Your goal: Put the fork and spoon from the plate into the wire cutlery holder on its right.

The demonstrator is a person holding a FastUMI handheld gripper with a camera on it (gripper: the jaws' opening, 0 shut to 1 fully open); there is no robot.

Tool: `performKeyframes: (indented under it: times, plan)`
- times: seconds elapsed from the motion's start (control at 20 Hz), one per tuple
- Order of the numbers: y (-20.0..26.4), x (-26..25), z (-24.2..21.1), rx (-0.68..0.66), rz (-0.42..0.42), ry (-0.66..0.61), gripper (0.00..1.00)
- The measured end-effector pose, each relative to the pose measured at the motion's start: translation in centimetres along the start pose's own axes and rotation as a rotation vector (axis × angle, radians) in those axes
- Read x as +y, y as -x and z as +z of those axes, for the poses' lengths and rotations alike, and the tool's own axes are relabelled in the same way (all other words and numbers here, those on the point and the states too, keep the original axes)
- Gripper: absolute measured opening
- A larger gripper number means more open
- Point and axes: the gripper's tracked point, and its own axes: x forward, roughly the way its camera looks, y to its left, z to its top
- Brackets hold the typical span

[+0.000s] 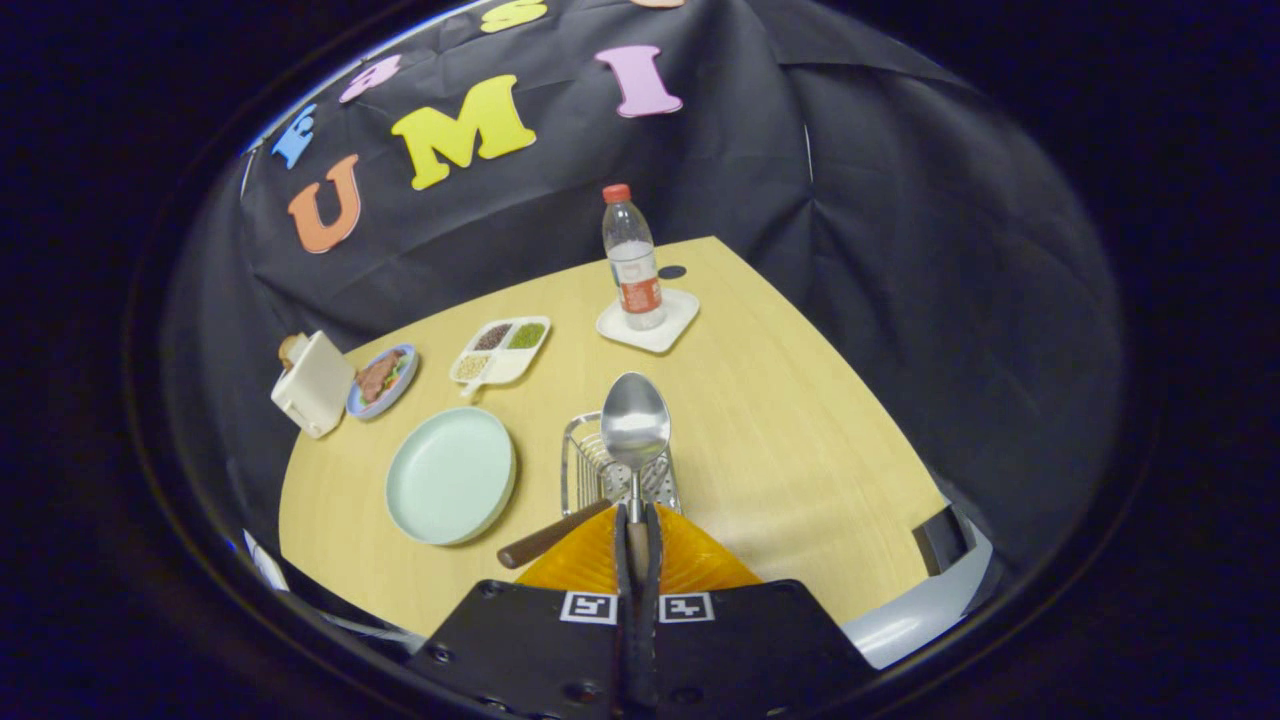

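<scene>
My gripper point(636, 520) is shut on the spoon's handle, both fingers pressing it. The spoon point(635, 425) points forward, its steel bowl hanging above the wire cutlery holder point(585, 455). The holder is a chrome wire basket on the wooden table, right of the plate and just ahead of my fingers. A brown wooden handle point(548, 540), apparently the fork's, sticks out of the holder toward the near left; its head is hidden behind the spoon and my fingers. The pale green plate point(450, 475) lies left of the holder with nothing on it.
A water bottle point(632, 258) stands on a white square coaster point(650, 322) at the table's far side. A divided tray of grains point(500, 350), a small dish of food point(382, 380) and a white toaster point(312, 385) line the far left. The table edge runs close on the right.
</scene>
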Motion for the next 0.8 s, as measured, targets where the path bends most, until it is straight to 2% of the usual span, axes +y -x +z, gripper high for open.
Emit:
performKeyframes:
  times: [0.3, 0.4, 0.45, 0.5, 0.55, 0.6, 0.65, 0.8]
  plan:
    - [-0.4, 0.7, 0.6, -0.013, 0.005, 0.014, 0.04]
    - [-0.1, 0.8, 1.7, -0.046, 0.000, 0.015, 0.09]
    - [0.4, 1.2, 2.3, -0.071, 0.014, 0.015, 0.07]
    - [0.4, 1.3, 2.9, -0.094, 0.018, 0.018, 0.12]
    - [1.0, 1.5, 3.2, -0.113, 0.019, 0.019, 0.24]
    - [1.2, 1.6, 3.7, -0.133, 0.020, 0.019, 0.27]
    - [1.6, 1.9, 4.0, -0.152, 0.024, 0.021, 0.36]
    - [2.7, 2.7, 4.5, -0.208, 0.030, 0.041, 0.38]
